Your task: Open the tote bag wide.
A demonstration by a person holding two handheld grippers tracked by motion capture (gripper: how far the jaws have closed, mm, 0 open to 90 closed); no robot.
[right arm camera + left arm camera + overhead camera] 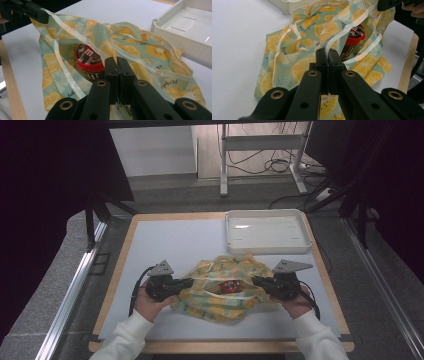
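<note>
Lemon-print bag (220, 287) lies at table (165, 240) centre-near, mouth pulled open, w/ a red-lidded candy tub (230, 286) inside. Left gripper (186, 282) at bag's 9 o'clock & right gripper (256, 280) at 3 o'clock, each w/ jaws closed tight on the bag's white-trimmed rim. White tray (267, 231) sits at 1 o'clock, just beyond bag.

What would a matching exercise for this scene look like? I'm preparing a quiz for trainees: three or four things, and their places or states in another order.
Things:
1. white tray
2. red-lidded tub
3. left gripper
4. lemon-print bag

Places or states:
A. inside the open bag
B. shut on the bag's white edge band
C. far right part of the table
D. held open between both grippers

Pairs: 1-C, 2-A, 3-B, 4-D
</note>
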